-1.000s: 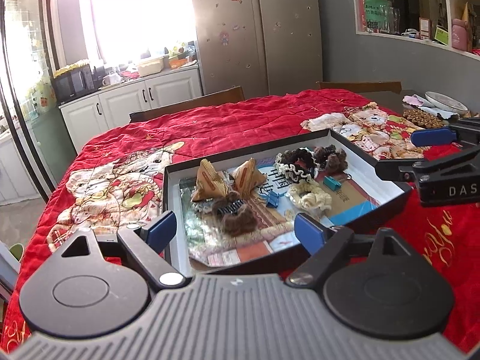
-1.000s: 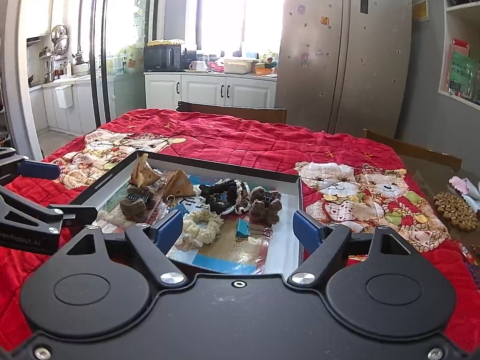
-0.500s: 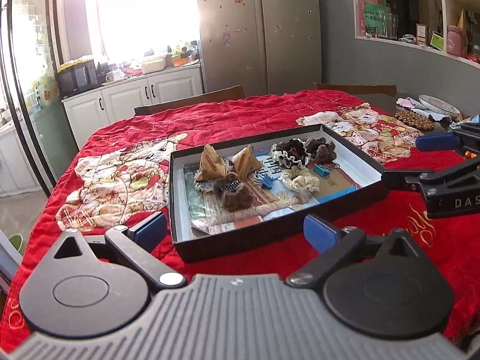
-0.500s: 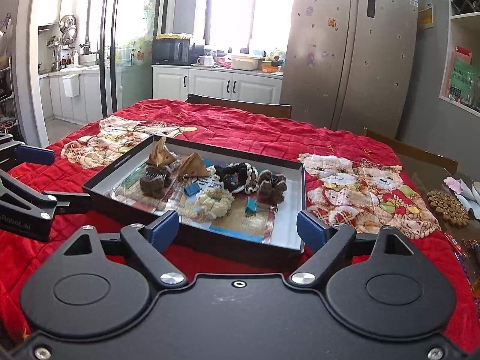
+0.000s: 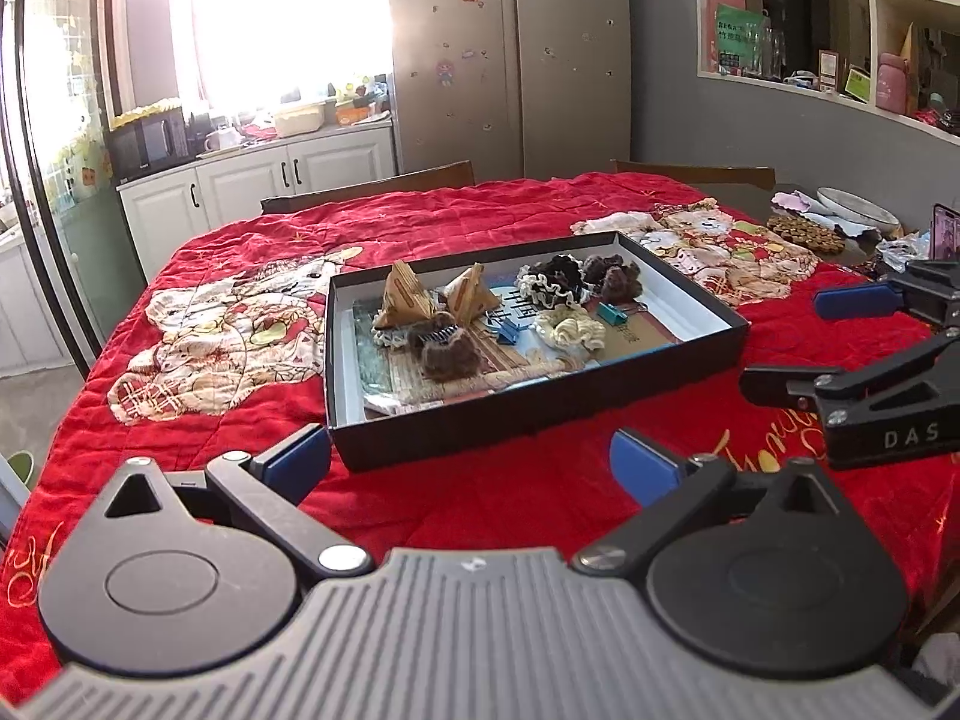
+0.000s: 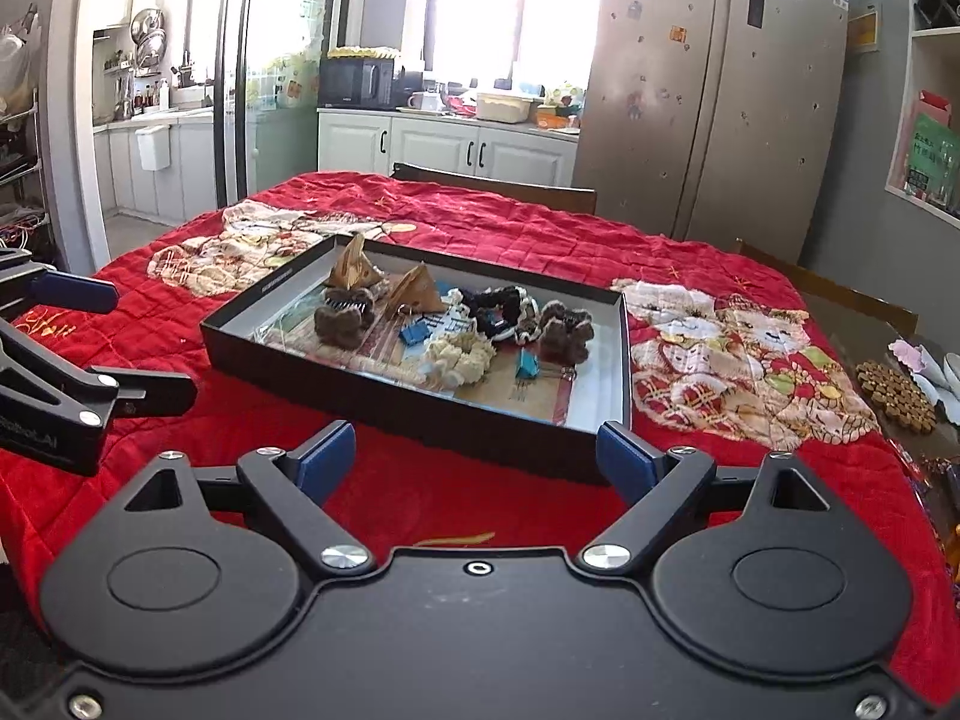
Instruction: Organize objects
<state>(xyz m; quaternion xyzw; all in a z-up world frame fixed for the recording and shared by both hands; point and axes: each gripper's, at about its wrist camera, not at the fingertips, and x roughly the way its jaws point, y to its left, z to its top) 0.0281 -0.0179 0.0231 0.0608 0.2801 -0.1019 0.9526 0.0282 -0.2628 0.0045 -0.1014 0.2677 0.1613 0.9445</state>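
A shallow black box (image 5: 540,414) lies on the red cloth and holds hair things: two tan triangular clips (image 5: 408,300), a brown fuzzy clip (image 5: 447,354), a black scrunchie (image 5: 555,279), a cream scrunchie (image 5: 570,327) and a teal binder clip (image 5: 615,313). My left gripper (image 5: 471,462) stands wide open just short of the box's near wall, nothing between its pads. The right gripper (image 6: 475,459) is before the box (image 6: 420,420) at its near right corner, jaws still opening and empty. Each gripper shows in the other's view: right gripper (image 5: 798,342), left gripper (image 6: 138,339).
The red quilted cloth (image 5: 240,330) covers the whole table. A bead trivet (image 6: 894,393), plates (image 5: 858,213) and a phone (image 5: 945,234) sit on the bare right end. Chair backs (image 5: 366,189) stand along the far side, with cabinets and a fridge behind.
Both grippers have drawn back from over the box to in front of its near wall. Their jaws have spread wider. The things in the box have not moved.
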